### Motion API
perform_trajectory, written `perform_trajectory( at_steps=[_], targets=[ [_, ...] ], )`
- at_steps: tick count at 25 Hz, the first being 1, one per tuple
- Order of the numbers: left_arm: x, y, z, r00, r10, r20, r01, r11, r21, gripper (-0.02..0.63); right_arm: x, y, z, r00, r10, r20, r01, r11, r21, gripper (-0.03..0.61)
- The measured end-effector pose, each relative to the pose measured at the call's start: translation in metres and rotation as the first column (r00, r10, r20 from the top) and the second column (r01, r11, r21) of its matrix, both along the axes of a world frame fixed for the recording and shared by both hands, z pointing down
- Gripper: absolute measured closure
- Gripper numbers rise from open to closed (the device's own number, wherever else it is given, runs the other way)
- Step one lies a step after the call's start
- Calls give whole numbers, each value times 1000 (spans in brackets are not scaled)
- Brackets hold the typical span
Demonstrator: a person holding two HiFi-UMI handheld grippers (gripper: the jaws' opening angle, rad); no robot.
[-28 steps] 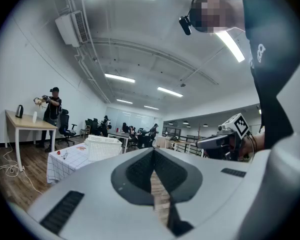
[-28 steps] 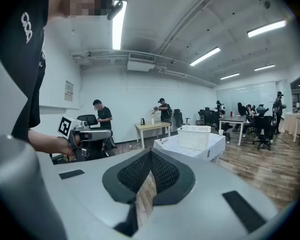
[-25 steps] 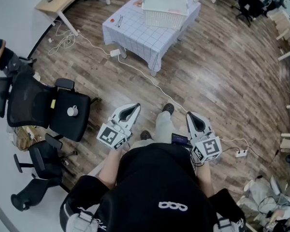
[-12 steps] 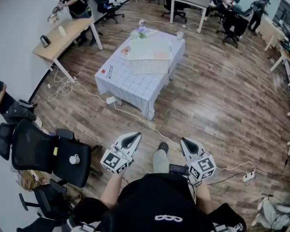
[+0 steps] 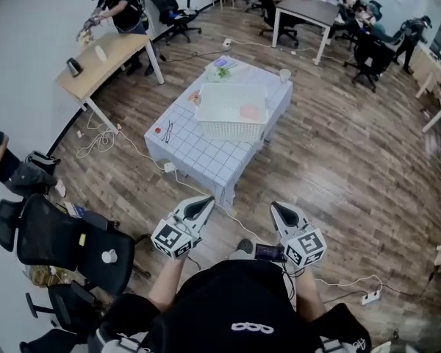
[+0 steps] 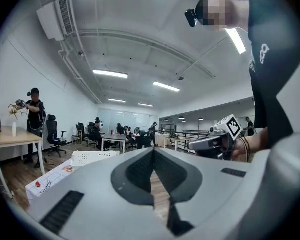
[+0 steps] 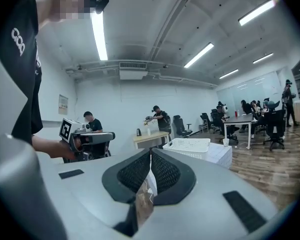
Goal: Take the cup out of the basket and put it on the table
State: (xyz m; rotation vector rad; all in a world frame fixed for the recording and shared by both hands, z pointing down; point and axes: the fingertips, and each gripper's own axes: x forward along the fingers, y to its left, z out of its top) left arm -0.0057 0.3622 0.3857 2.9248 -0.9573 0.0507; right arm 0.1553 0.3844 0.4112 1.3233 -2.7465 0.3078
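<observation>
A white basket [image 5: 231, 111] stands on the table with a checked cloth [image 5: 187, 149], a few steps ahead of me. Something pinkish lies in it; I cannot make out a cup inside. A white cup [image 5: 284, 74] stands on the table's far corner. My left gripper [image 5: 203, 206] and right gripper [image 5: 279, 210] are held side by side over the wooden floor, short of the table, both shut and empty. The left gripper [image 6: 152, 151] looks towards the basket [image 6: 92, 157]. Past the right gripper [image 7: 150, 151], the basket [image 7: 187, 145] sits on the table [image 7: 220, 154].
Black office chairs [image 5: 66, 237] stand at my left, one with a white cup [image 5: 109, 256] on its seat. A white cable [image 5: 206, 190] runs over the floor from the table to a power strip [image 5: 367, 298]. A wooden desk [image 5: 106, 57] and people are farther off.
The person has walked towards the table, carrying both grippers forward. The table and basket now sit lower and nearer in the head view. Both grippers stay shut.
</observation>
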Motion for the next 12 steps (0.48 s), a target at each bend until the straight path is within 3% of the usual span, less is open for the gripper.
perform_trajectory(
  at_steps=[4,12],
  targets=[
    [9,-37,6,999,-32,-7,32,999,-10,606,11,-45,10,1000,-22,-7,22,1000,-19,554],
    [3,-87,28,996,-92,-19,90,994,-66,606,-4,-101,27,995,-98,-21,97,993,-62,554]
  ],
)
